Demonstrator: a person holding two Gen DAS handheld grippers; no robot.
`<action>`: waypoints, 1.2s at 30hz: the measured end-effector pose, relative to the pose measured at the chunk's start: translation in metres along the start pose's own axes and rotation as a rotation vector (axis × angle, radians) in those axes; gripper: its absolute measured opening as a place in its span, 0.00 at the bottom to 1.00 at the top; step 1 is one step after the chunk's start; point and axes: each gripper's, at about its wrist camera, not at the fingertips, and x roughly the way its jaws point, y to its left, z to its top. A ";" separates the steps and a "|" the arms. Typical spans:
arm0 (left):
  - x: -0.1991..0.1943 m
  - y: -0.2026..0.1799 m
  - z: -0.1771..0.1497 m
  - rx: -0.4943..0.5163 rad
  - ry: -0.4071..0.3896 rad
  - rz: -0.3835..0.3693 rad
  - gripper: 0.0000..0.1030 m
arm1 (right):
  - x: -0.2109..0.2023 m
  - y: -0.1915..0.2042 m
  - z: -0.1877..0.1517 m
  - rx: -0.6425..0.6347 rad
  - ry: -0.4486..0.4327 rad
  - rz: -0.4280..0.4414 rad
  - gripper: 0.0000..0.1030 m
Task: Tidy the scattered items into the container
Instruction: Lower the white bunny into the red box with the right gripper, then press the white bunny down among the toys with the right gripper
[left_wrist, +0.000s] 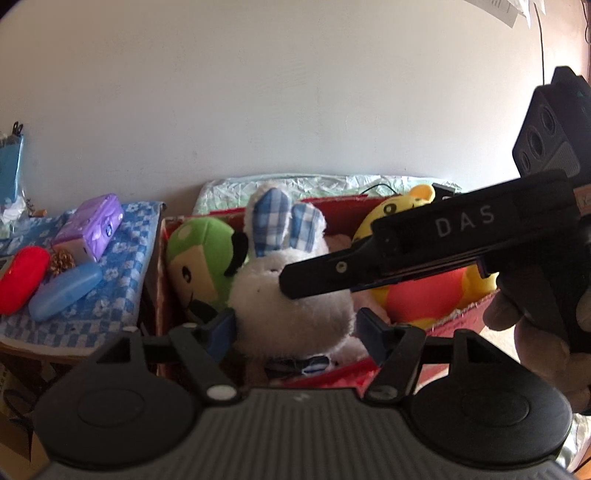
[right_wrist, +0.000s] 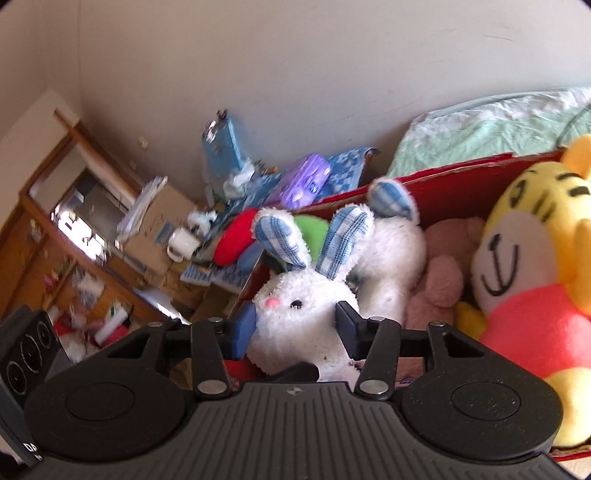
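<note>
Both tongs flank the white rabbit (right_wrist: 314, 317), which lies in the red box (right_wrist: 461, 184).

The right gripper (right_wrist: 295, 328) is about half open; its pads sit at either side of the rabbit's head, the left pad (right_wrist: 243, 328) against the fur, though whether they squeeze cannot be told.

The left gripper (left_wrist: 297, 332) is likewise half spread around the rabbit's body, fingers (left_wrist: 221, 328) just beside the fur, grip unclear.

The rabbit's head faces the right gripper, ears up, its body running away toward the box's far wall. A yellow tiger (right_wrist: 524, 266) lies to the rabbit's right, a green plush (left_wrist: 201, 254) to its left.
</note>
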 end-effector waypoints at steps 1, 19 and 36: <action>0.000 0.000 -0.003 -0.001 0.004 0.003 0.68 | 0.002 0.001 -0.002 -0.009 0.013 0.002 0.51; -0.005 0.001 0.005 -0.032 -0.024 0.012 0.77 | -0.005 -0.007 -0.006 0.035 -0.037 -0.003 0.60; -0.004 0.003 -0.001 -0.011 0.009 0.054 0.75 | 0.021 0.012 -0.011 -0.039 0.014 -0.005 0.56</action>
